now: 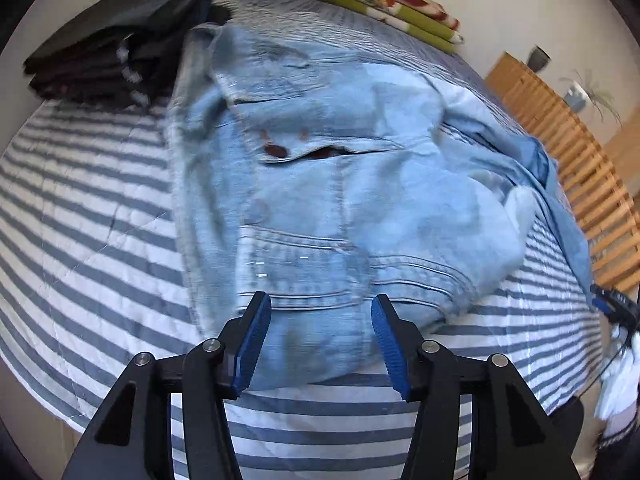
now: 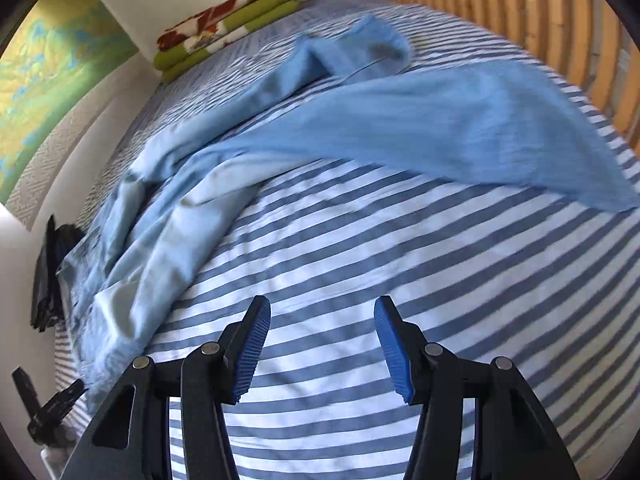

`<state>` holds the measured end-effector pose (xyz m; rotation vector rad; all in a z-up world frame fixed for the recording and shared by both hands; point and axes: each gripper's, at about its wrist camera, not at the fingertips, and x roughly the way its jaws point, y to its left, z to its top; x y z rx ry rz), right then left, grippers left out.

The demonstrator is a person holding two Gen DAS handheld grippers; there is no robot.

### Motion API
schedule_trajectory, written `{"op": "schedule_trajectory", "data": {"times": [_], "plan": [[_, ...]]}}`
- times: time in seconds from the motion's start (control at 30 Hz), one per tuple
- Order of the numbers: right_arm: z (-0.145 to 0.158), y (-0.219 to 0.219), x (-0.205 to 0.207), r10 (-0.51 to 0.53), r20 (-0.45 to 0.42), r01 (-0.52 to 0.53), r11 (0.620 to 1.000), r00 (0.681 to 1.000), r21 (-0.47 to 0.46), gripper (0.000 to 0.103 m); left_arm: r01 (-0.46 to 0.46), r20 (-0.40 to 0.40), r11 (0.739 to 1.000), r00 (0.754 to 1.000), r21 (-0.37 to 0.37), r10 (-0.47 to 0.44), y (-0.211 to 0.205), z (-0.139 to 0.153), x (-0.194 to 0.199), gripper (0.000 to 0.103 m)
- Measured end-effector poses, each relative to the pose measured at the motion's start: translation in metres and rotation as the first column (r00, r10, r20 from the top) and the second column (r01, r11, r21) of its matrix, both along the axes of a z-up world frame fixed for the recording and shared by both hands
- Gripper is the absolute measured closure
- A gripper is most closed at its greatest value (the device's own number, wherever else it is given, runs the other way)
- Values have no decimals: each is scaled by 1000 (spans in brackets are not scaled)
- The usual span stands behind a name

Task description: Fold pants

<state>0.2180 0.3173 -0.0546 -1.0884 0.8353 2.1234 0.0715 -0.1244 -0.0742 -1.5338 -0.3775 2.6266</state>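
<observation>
One pair of light-blue denim jeans (image 1: 320, 184) sprawls over one blue-and-white striped bedspread (image 2: 360, 280), its two legs visible. One stack of dark folded garments (image 1: 116, 40) and one folded green, red and white blanket (image 1: 384, 4) lie beside them. Two black grippers with blue pads, left (image 1: 320, 344) and right (image 2: 322, 346).
</observation>
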Motion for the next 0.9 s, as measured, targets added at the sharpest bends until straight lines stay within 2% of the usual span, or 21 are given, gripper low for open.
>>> {"op": "schedule_trajectory", "data": {"times": [0.1,0.2,0.27,0.4,0.5,0.53,0.63,0.7,0.77,0.83,0.87,0.9], "plan": [[1,43,33,-73,112,59,991,991,121,53,175,-33,978,983,-111,-180,71,14,-13,29],[-4,79,53,-99,169,72,984,981,162,53,316,-34,917,942,-243,-333,145,18,-34,26],[-6,92,57,-86,177,51,980,980,194,53,381,-16,882,916,-276,-401,188,15,-57,26],[-19,92,34,53,239,-112,964,970,243,45,452,18,838,882,-306,-470,254,0,-96,26],[-29,78,9,114,330,-228,917,937,329,41,476,32,768,857,-429,-514,294,-14,-115,26],[-32,77,1,110,363,-248,899,925,360,41,486,47,753,852,-444,-522,301,-19,-121,26],[-43,81,-17,111,414,-287,874,903,392,41,499,99,748,854,-437,-512,313,-34,-146,26],[-45,87,-25,90,424,-284,863,901,419,41,477,90,768,867,-427,-489,313,-36,-159,26],[-44,95,-32,72,423,-271,860,903,432,40,472,88,799,875,-371,-476,309,-40,-170,28],[-45,100,-40,56,436,-273,849,898,452,41,492,75,809,865,-322,-496,308,-40,-174,44],[-46,103,-43,55,442,-276,847,895,455,43,503,73,798,857,-331,-510,309,-39,-173,60],[-45,106,-45,58,437,-274,851,897,449,48,524,76,783,843,-336,-532,311,-37,-172,87]]}}
